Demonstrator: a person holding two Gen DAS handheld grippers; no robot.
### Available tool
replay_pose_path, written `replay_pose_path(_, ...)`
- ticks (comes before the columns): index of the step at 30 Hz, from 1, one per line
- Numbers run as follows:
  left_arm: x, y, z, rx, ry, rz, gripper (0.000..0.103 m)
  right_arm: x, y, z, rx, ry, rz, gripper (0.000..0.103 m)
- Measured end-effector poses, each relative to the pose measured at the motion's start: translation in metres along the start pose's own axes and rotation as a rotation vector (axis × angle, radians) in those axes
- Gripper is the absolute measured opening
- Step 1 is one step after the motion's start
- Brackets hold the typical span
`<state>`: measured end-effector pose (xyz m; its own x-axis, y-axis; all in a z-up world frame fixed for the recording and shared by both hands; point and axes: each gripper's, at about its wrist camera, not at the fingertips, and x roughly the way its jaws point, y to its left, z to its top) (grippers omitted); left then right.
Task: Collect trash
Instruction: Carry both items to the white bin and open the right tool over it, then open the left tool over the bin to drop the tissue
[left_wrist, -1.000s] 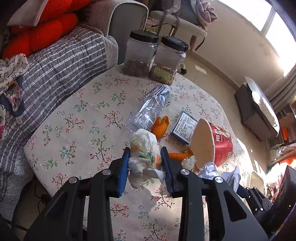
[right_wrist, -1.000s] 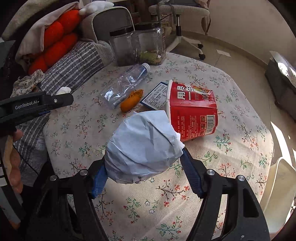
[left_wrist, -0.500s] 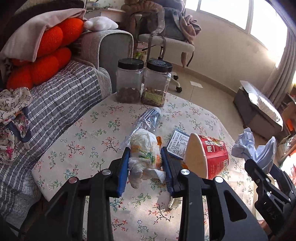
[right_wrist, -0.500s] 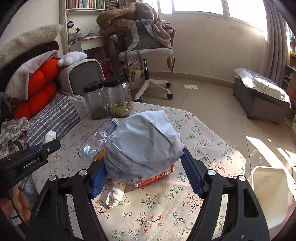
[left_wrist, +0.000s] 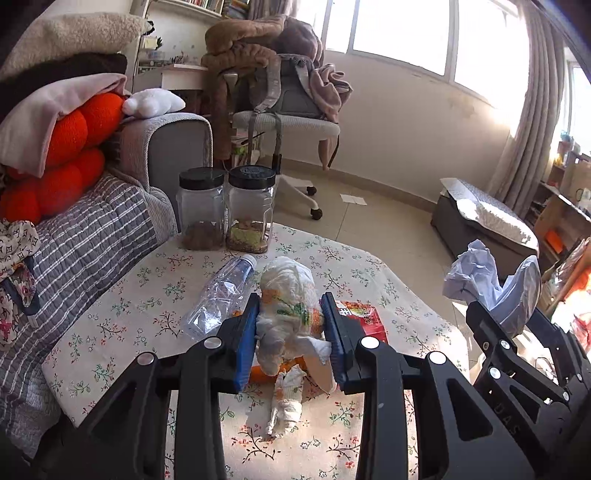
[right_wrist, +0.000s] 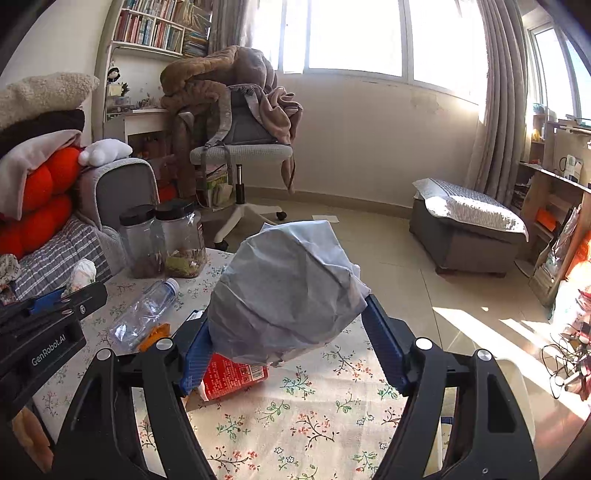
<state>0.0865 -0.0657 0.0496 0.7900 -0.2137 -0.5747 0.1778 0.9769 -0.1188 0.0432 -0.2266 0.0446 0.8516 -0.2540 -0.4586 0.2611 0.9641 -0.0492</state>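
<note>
My left gripper (left_wrist: 291, 325) is shut on a crumpled white plastic wrapper (left_wrist: 288, 299) with orange and green print, held above the floral table (left_wrist: 155, 295). My right gripper (right_wrist: 291, 332) is shut on a big crumpled ball of pale blue paper (right_wrist: 284, 291), also held above the table; it shows at the right of the left wrist view (left_wrist: 491, 284). On the table lie an empty clear bottle (left_wrist: 221, 295), a red noodle cup (right_wrist: 232, 373) on its side, orange peel (right_wrist: 155, 334) and a twisted white tissue (left_wrist: 286, 402).
Two black-lidded jars (left_wrist: 229, 210) stand at the table's far edge. A grey sofa with orange cushions (left_wrist: 66, 147) is left. An office chair (right_wrist: 243, 147) and a grey ottoman (right_wrist: 469, 229) stand on the floor beyond. A white bin rim (right_wrist: 517, 373) shows at the table's right.
Both grippers have risen and tilted up with their loads still held. The table now sits lower in both views and more of the room shows.
</note>
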Motion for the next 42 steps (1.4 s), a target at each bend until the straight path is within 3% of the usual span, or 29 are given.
replay_pose_path(18,-0.003,-0.071,-0.009,0.091,0.002,-0.12,0.034,-0.018,-0.078,-0.001,0.054,-0.018,-0.169,0.072)
replay_pose_path(25,-0.005,-0.091,-0.014,0.118,-0.005,-0.145,0.034,-0.018,-0.119,-0.009,0.135,0.041,-0.17,0.066)
replay_pose_path(28,-0.005,-0.095,-0.015,0.122,0.0,-0.152,0.034,-0.012,-0.134,-0.012,0.175,0.088,-0.109,0.066)
replay_pose_path(32,-0.004,-0.09,-0.015,0.114,0.004,-0.153,0.034,0.005,-0.158,-0.018,0.278,0.159,-0.12,0.08)
replay_pose_path(36,0.001,-0.076,-0.014,0.105,0.013,-0.155,0.034,0.012,-0.193,-0.025,0.48,0.189,-0.125,0.087)
replay_pose_path(42,0.015,-0.068,-0.014,0.085,0.072,-0.192,0.034,0.006,-0.204,-0.03,0.49,0.174,-0.294,0.092)
